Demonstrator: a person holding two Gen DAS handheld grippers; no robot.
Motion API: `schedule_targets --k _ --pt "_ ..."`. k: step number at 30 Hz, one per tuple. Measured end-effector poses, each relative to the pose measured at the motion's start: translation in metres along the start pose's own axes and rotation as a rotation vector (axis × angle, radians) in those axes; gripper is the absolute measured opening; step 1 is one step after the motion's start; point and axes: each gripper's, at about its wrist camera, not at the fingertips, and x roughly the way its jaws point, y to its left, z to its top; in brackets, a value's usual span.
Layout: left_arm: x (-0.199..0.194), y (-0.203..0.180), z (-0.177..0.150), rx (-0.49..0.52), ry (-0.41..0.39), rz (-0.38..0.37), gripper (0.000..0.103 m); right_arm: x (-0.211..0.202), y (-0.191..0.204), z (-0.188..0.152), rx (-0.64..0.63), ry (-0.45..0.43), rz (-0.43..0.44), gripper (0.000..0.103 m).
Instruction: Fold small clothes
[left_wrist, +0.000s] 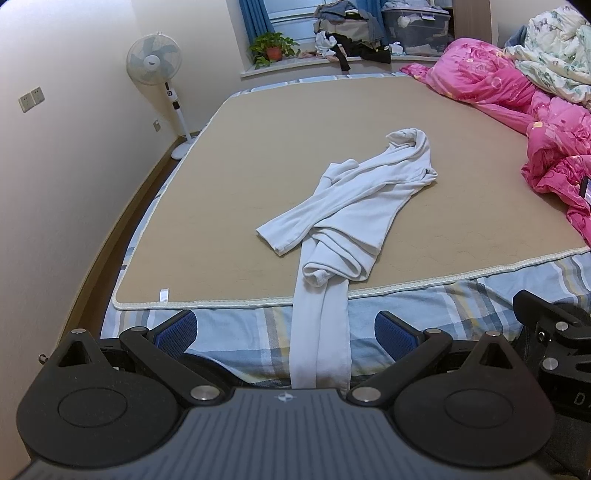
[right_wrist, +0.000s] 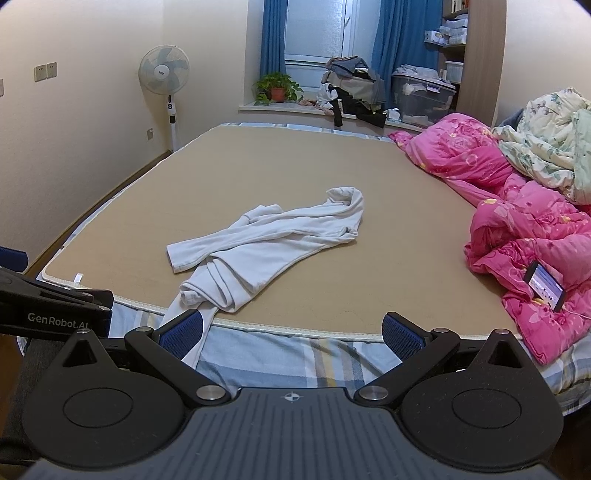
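We see the white garment (left_wrist: 351, 206) lying crumpled and twisted on the tan mat (left_wrist: 258, 147) that covers the bed, its bulk near the mat's front edge, one sleeve thrown out toward nine o'clock and a rolled end lying toward one o'clock; a long strip of it runs off the mat at six o'clock, over the plaid sheet (left_wrist: 240, 332) and down past the bed's front edge. Our left gripper (left_wrist: 284, 330) is spread wide with nothing between its fingers, and that hanging strip passes straight through the gap without being pinched; our right gripper (right_wrist: 291, 332) is likewise spread wide and holding nothing, with the strip just at its ten o'clock in the right view. We judge the step in hand to be the first grasp, so that the garment can be spread flat before any fold; to do it well we would have the left gripper pinch the hanging strip squarely across its full width rather than one edge, and draw it up onto the mat; the right should take the bunched folds near the front edge, not the loose sleeve, so the twist opens instead of tightening. The pink quilt (right_wrist: 517, 236) at three o'clock lies well apart; we should pull away from it.
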Motion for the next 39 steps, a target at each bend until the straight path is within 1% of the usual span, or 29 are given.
schedule_targets --k 33,39 --pt "0.0044 -0.0013 -0.0022 0.001 0.007 0.004 0.102 0.0015 0.0017 -0.0008 -0.004 0.003 0.0 0.102" --pt "0.0088 -0.002 -0.0028 0.002 0.015 0.001 0.102 0.0086 0.0021 -0.0068 -0.003 0.015 0.003 0.102"
